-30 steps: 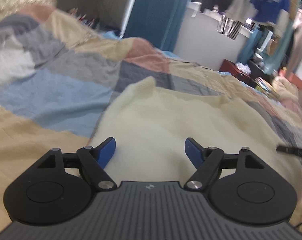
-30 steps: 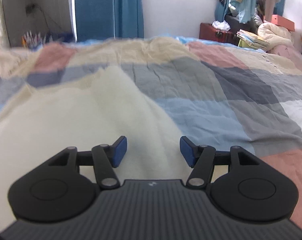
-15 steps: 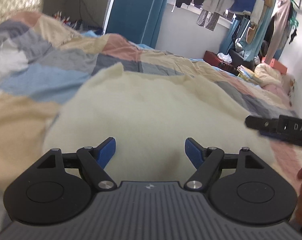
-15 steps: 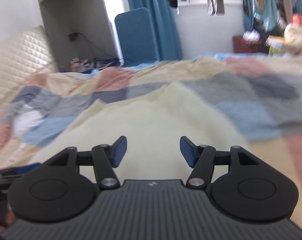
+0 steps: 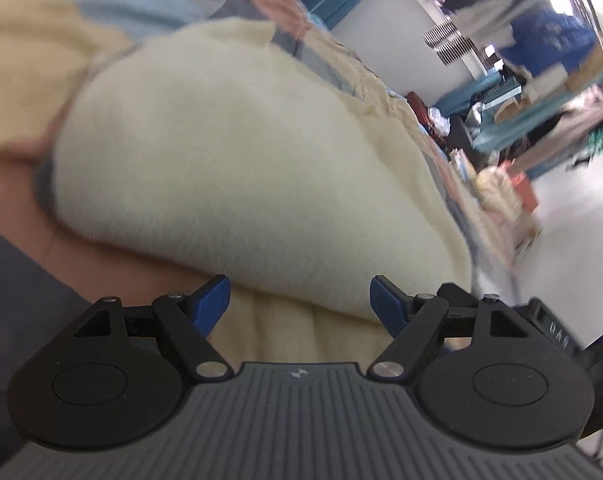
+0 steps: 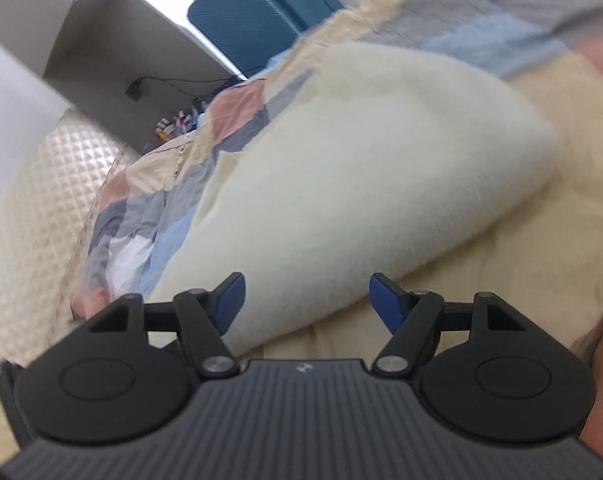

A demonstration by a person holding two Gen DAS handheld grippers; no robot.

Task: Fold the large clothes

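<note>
Right gripper [image 6: 304, 294] jaws just widened over the nearer cream garment [image 6: 341, 168].

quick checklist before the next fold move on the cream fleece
1. Left tool open, nothing between its pads: ok.
2. Right tool open; its jaws have just been opening, nothing between them: ok.
3. Cream fleece garment already doubled over, rounded fold edge nearest the tools: ok.
4. Garment lies on the patchwork quilt: ok.
5. Far edges aligned: cannot tell, blurred.
6. Either tool touching the fleece: cannot tell.
</note>
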